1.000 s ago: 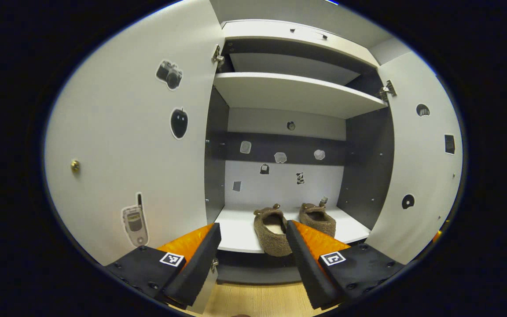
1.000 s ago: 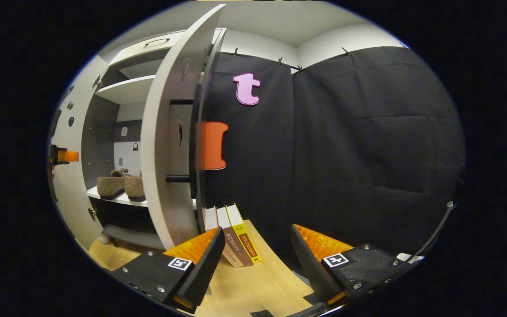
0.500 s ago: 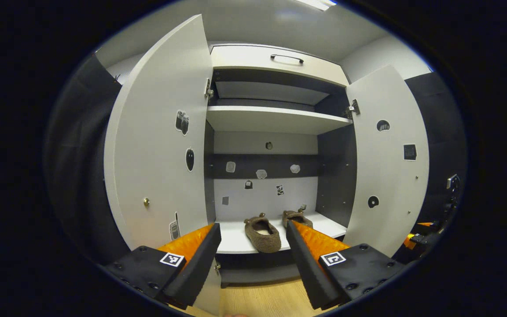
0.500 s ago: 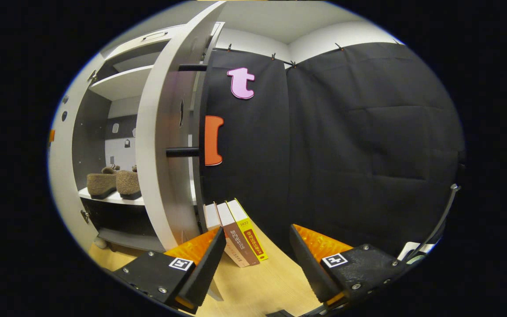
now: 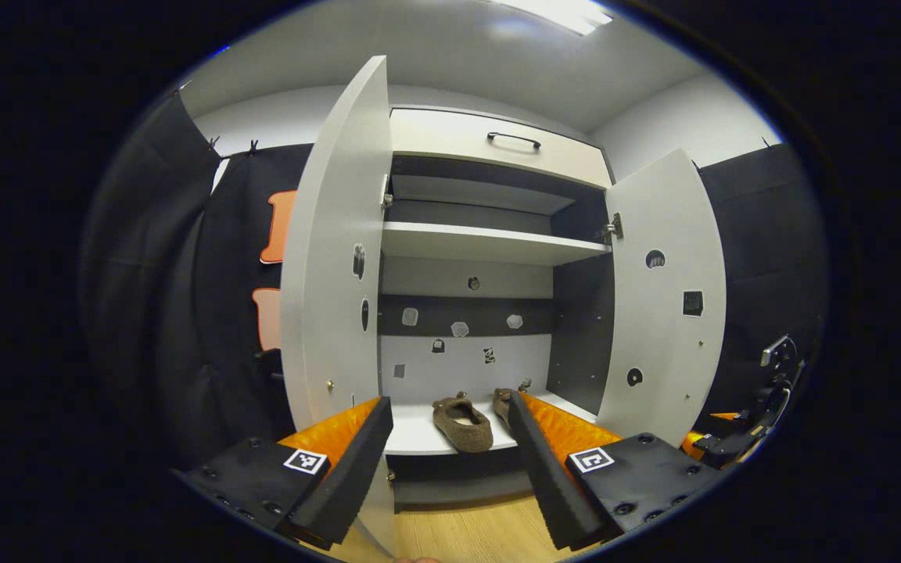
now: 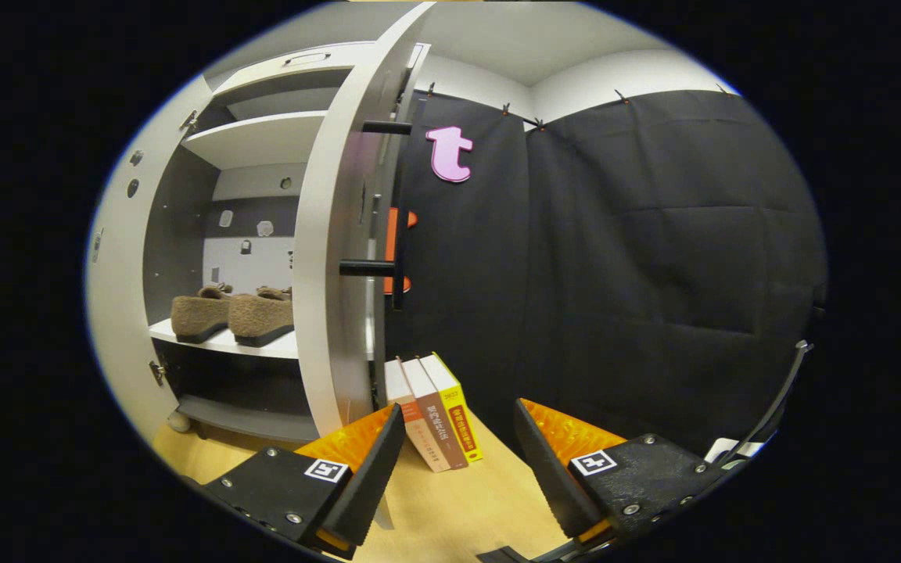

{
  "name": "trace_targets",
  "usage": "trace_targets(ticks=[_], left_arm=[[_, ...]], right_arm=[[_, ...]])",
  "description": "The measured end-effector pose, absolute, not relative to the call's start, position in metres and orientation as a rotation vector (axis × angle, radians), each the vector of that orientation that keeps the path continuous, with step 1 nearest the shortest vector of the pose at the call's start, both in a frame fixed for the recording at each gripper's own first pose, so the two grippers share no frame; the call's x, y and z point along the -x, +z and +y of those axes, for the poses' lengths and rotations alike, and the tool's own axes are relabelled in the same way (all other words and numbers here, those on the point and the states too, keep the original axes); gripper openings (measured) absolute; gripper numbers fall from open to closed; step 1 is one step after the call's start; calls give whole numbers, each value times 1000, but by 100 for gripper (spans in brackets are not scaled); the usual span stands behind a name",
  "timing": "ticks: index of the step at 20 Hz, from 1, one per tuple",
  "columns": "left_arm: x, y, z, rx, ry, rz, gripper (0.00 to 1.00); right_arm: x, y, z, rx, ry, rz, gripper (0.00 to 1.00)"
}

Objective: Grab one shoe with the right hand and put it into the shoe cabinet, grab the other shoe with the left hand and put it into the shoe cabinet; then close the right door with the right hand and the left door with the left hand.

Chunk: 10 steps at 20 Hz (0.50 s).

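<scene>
Two brown fuzzy shoes (image 5: 462, 422) (image 6: 231, 314) stand side by side on the bottom shelf of the white shoe cabinet (image 5: 489, 242). Both doors hang open: the left door (image 5: 333, 297) and the right door (image 5: 665, 297) (image 6: 337, 266), which has a black bar handle (image 6: 397, 215). My left gripper (image 5: 450, 450) is open and empty, held back in front of the cabinet. My right gripper (image 6: 458, 453) is open and empty too, out to the right of the right door, facing the black cloth wall. The right gripper (image 5: 748, 434) also appears low at the right edge of the left gripper view.
Three books (image 6: 435, 422) lean upright on the wooden floor (image 6: 450, 516) just beside the right door. A drawer with a dark handle (image 5: 513, 139) tops the cabinet. Black cloth walls close in both sides.
My left gripper has pulled back from the cabinet, so the shoes and shelves look smaller. The right gripper view has shifted slightly, the right door's edge now sitting more to the right.
</scene>
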<state>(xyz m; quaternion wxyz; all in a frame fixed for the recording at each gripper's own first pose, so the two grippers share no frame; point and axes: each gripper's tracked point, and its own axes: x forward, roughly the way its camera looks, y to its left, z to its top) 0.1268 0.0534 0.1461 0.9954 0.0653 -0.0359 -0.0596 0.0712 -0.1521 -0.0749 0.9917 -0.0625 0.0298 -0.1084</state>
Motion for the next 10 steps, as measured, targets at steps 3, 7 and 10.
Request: trace_targets(ticks=[3, 7, 10], left_arm=[[-112, 154, 62, -127, -94, -85, 96], [-94, 158, 74, -125, -53, -95, 96], [-81, 156, 87, -111, -22, -94, 96]], right_arm=[[-72, -81, -123, 101, -139, 74, 88], [-80, -86, -84, 93, -39, 95, 88], [-90, -88, -57, 91, 26, 100, 88]])
